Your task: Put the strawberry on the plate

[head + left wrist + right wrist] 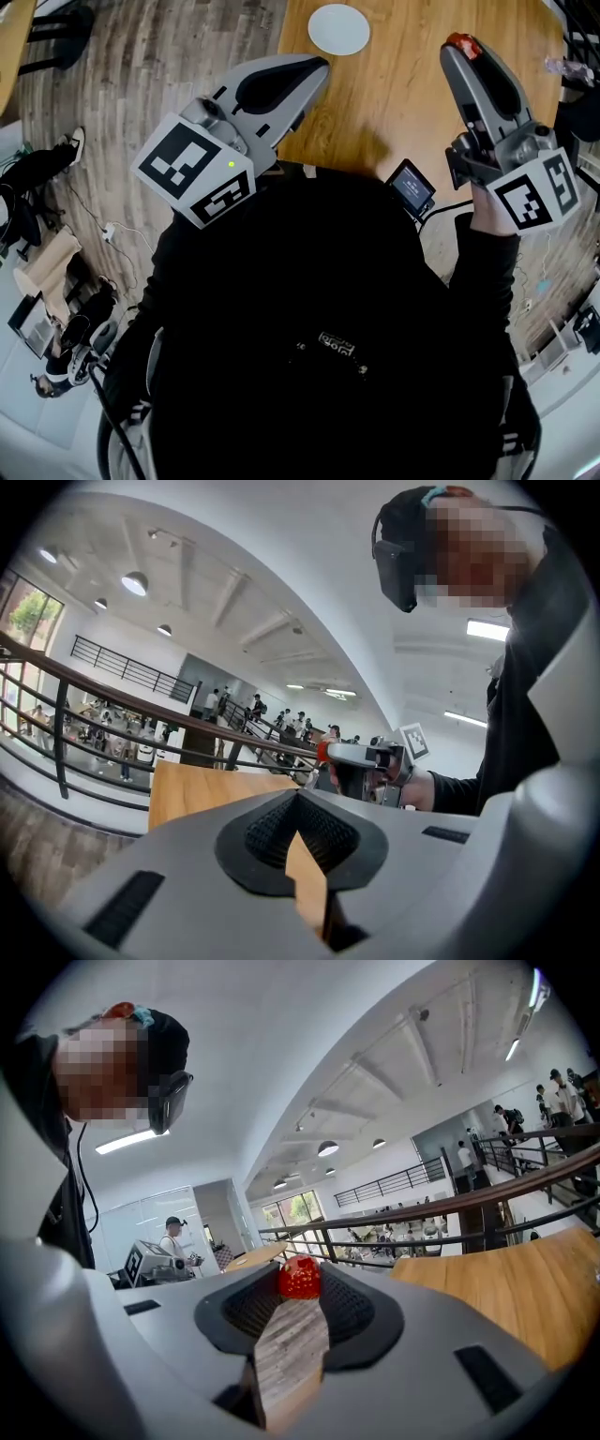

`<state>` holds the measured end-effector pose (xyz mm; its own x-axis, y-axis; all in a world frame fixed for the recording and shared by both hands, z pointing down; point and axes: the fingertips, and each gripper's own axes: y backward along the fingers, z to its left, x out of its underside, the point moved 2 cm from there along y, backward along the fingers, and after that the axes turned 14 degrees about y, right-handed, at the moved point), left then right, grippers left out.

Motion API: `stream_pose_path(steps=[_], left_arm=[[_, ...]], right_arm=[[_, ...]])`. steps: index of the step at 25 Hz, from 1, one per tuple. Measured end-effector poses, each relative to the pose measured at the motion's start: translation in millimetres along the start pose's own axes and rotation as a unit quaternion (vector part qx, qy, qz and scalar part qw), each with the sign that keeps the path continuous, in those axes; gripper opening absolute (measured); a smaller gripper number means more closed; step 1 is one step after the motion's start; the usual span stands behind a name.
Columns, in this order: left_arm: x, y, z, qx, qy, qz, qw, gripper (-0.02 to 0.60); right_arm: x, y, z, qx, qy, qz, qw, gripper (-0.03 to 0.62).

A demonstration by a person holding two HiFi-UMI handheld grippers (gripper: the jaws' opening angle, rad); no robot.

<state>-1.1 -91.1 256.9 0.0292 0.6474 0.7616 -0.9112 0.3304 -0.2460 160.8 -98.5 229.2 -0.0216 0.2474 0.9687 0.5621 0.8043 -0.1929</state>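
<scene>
Strawberry sits pinched between the tips of my right gripper, red against the black pads, at the upper right of the head view over the wooden table. My left gripper, at upper centre, has its jaws closed tip to tip with nothing between them. The white plate lies on the table at the top edge, just beyond the left tip and apart from the strawberry.
</scene>
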Motion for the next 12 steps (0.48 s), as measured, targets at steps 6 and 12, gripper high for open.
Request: stream_pose_path(steps=[6,12], left_arm=[[-18.2,-21.2,-9.2,-0.03,0.013,0.007,0.9994,-0.002],[-10.4,-33.1,-6.6,-0.052,0.006,0.018,0.9984,-0.002]], right_arm=[[5.5,0.6,-30.2,-0.023,-0.038,0.013,0.999,0.141],[28.4,-5.0,-55.4,-0.034,-0.055,0.017,0.998,0.141]])
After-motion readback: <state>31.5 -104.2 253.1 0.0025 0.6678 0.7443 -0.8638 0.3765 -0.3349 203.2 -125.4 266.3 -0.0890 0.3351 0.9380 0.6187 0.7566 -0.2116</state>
